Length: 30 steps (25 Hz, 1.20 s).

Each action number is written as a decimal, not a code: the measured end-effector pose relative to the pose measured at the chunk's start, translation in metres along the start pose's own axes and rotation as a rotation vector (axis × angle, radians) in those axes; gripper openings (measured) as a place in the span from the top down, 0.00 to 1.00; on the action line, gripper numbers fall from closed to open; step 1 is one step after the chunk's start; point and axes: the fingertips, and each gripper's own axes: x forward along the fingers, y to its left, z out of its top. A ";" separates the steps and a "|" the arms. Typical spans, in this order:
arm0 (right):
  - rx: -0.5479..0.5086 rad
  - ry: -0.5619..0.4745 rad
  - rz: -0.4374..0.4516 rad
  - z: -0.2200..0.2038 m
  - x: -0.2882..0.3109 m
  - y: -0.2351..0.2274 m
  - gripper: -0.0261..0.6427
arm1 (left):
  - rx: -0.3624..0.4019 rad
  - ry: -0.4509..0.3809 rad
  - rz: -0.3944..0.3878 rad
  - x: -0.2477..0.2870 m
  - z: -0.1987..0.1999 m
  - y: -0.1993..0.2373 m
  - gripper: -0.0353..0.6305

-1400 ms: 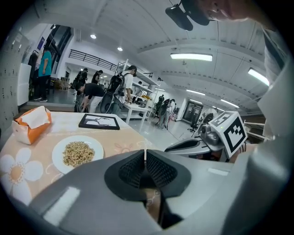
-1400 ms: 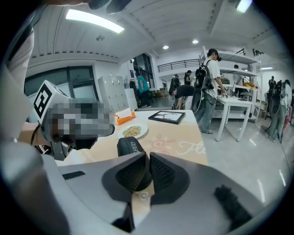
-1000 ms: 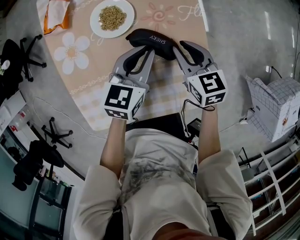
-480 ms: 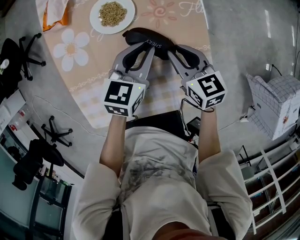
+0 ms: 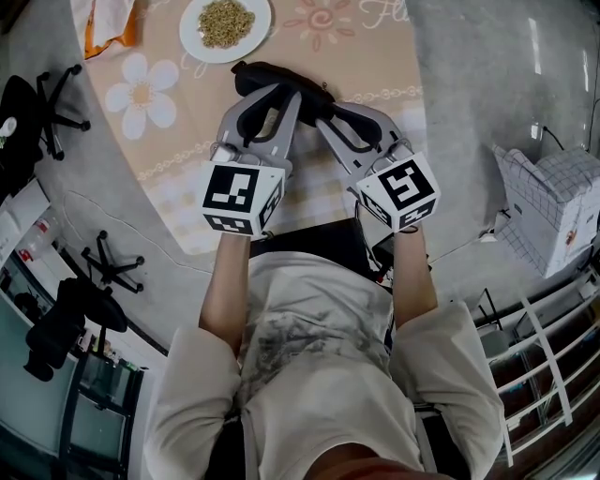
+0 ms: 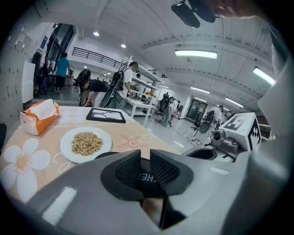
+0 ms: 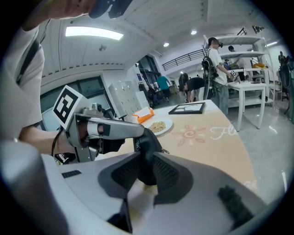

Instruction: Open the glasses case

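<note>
Head view steeply down from overhead; each gripper view close along its jaws (shared: glasses case (image 5: pixel 267 73), table (image 5: pixel 356 56))

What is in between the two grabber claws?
The black glasses case. The head view shows it stretching from the left gripper to the right gripper. Each gripper view shows its jaws clamped on one end of the case.

Glasses case (image 5: pixel 251 75) above table (image 5: pixel 366 47); plate (image 5: pixel 225 58) behind it; bag (image 5: pixel 105 28) left of plate.
</note>
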 end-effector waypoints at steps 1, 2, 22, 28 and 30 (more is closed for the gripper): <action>0.001 -0.002 0.009 0.000 0.001 0.004 0.82 | 0.001 -0.001 0.003 -0.001 0.000 0.001 0.84; 0.002 -0.003 0.017 0.000 0.002 0.007 0.82 | 0.002 0.001 0.007 -0.002 -0.001 0.002 0.84; -0.027 0.067 0.066 -0.006 0.006 0.008 0.81 | -0.042 0.034 0.103 -0.024 -0.020 0.028 0.93; -0.009 0.115 0.164 -0.016 0.010 0.026 0.81 | -0.050 0.035 0.135 -0.033 -0.024 0.033 0.93; -0.022 0.130 0.185 -0.019 0.013 0.037 0.81 | -0.052 0.034 0.149 -0.037 -0.024 0.036 0.92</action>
